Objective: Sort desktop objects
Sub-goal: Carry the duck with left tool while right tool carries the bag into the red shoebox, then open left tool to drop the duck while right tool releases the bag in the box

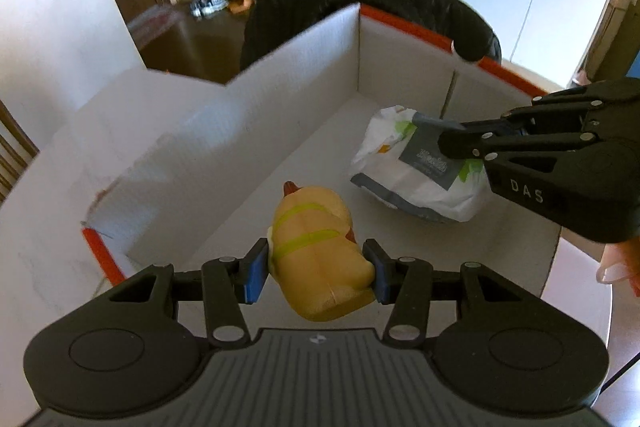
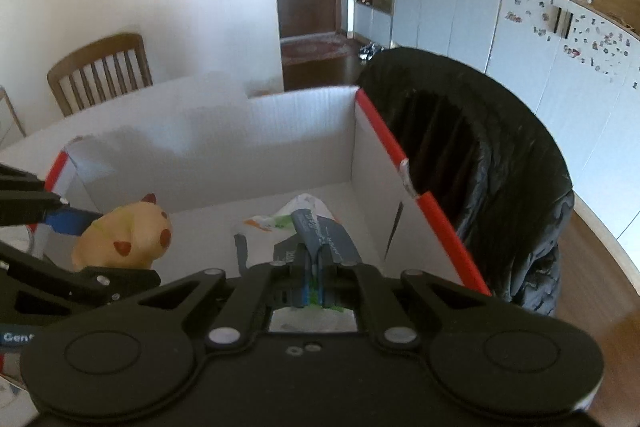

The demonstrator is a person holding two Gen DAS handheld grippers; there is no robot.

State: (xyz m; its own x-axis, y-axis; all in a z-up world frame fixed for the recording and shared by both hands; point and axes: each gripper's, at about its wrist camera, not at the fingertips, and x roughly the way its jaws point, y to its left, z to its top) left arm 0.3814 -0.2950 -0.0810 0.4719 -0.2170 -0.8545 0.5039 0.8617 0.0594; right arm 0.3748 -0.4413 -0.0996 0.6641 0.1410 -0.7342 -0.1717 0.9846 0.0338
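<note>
Now the left gripper [image 1: 318, 269] clamps a soft yellow animal toy with red ears [image 1: 316, 251] over the white cardboard box with orange edges [image 1: 280, 99]; off to its right, the right gripper [image 2: 314, 281] is pinched tight on a crumpled white-and-grey plastic packet [image 1: 416, 173], which seems to rest on the box floor, a black-lined bin [image 2: 488, 163] just beyond
</note>
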